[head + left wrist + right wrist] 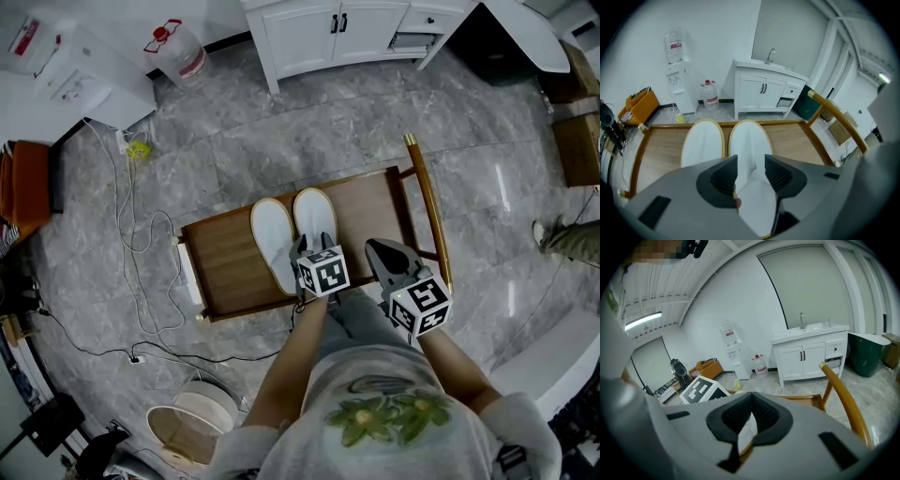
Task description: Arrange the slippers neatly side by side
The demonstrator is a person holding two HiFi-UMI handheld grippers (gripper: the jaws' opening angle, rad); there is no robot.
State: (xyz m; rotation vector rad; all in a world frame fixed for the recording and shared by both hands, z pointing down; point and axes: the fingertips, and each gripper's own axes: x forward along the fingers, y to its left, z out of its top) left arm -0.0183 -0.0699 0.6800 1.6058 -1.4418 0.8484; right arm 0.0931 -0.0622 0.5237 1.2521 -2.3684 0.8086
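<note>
A grey marble floor (pixel 375 131) fills the room, with a white sink cabinet (pixel 328 33) against the far wall and a water dispenser (pixel 677 84) and a water bottle (pixel 178 47) to its left. White cable (pixel 131 244) trails over the floor left of a wooden bench (pixel 225 267), whose curved rail (pixel 429 202) rises along its right side, close by the right gripper.

The left gripper (pixel 751 172) hangs over the near end of the right slipper (pixel 315 217), pointing steeply down. Its jaws stand clearly apart, and the slipper's white upper lies in the gap between them without being pinched.

The right gripper (pixel 751 414) hovers just right of that, above the bench's near right part. Its jaw tips meet and it holds nothing.

Both slippers lie soles down on the bench seat, about mid-width. The left slipper (pixel 274 239) sits just beside the right one, their inner edges all but touching. Their long axes run near to far, roughly parallel, with rounded toes toward the cabinet and heels toward the person.
</note>
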